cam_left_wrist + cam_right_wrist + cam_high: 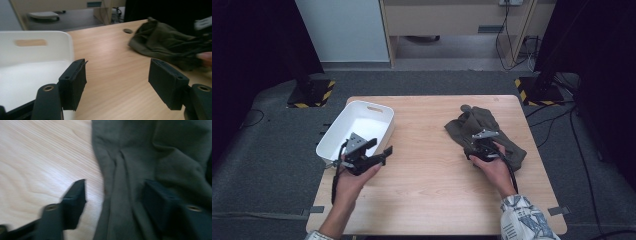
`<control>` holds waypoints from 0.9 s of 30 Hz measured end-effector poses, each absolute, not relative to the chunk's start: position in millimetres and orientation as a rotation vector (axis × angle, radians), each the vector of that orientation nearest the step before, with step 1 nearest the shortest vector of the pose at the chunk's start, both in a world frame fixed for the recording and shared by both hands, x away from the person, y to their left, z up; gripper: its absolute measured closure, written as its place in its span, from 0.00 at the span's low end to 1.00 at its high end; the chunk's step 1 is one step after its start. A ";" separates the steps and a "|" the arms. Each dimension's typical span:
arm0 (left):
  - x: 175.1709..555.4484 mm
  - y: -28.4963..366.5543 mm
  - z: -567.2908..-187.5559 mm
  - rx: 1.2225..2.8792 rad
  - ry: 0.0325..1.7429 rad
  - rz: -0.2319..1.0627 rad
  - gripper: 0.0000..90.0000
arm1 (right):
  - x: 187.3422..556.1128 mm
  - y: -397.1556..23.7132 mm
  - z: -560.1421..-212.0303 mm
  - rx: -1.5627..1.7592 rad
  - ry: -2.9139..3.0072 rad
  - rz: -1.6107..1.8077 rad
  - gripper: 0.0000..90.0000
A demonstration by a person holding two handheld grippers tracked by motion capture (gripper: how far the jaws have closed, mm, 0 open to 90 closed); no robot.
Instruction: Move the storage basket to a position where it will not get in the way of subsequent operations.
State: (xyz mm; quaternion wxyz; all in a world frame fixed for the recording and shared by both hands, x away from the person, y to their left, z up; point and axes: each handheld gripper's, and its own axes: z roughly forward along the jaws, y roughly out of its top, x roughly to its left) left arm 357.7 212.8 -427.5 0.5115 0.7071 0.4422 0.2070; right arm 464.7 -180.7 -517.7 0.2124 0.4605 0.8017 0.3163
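In the high view the olive-green garment [484,135] lies crumpled at the right of the frame on the wooden bench [432,170], and the white bin [356,127] sits at the left, its near corner hanging past the bench's left edge. The right hand-held gripper [484,147] rests down on the lower middle of the garment, the person's hand wrapped around it from below. In the right gripper view its jaws stand apart, the left-of-frame one over bare bench and the other over the cloth, with a fold of the garment [150,165] between them; the pads are not pressing on the fabric, so this hand-held gripper [113,192] is released, not grasping. The left hand-held gripper [379,150] is at the lower left of centre in the high view, just beside the bin's near right corner, pointing towards the right of the frame. In the left gripper view its jaws are spread with nothing between them but bench surface [112,82], so it [117,77] is released too. That view has the bin [35,57] at the left of the frame, touching nothing, and the garment [165,42] at the upper right, well apart from the jaws, with the other hand blurred at the right edge.
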 end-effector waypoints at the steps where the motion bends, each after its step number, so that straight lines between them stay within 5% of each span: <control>1: 352.4 208.5 -433.7 1.691 1.059 0.486 0.34 | 466.3 -180.5 -519.4 1.281 2.227 0.870 0.60; 6: 342.0 194.8 -450.0 1.750 1.044 0.506 0.34 | 470.7 -179.5 -519.8 1.298 2.230 0.924 0.93; 14: 340.7 189.4 -456.9 1.765 1.015 0.522 0.34 | 435.8 -154.3 -500.9 1.090 2.388 1.156 0.96; 18: 338.9 184.5 -463.9 1.799 1.005 0.532 0.34 | 417.5 -143.2 -511.5 1.024 2.467 1.140 0.90; 22: 338.8 183.0 -466.2 1.803 1.006 0.539 0.34 | 412.5 -140.9 -506.0 1.041 2.453 1.142 0.65; 27: 339.5 181.9 -471.4 1.822 1.007 0.547 0.34 | 408.6 -144.4 -479.6 1.058 2.355 1.237 0.44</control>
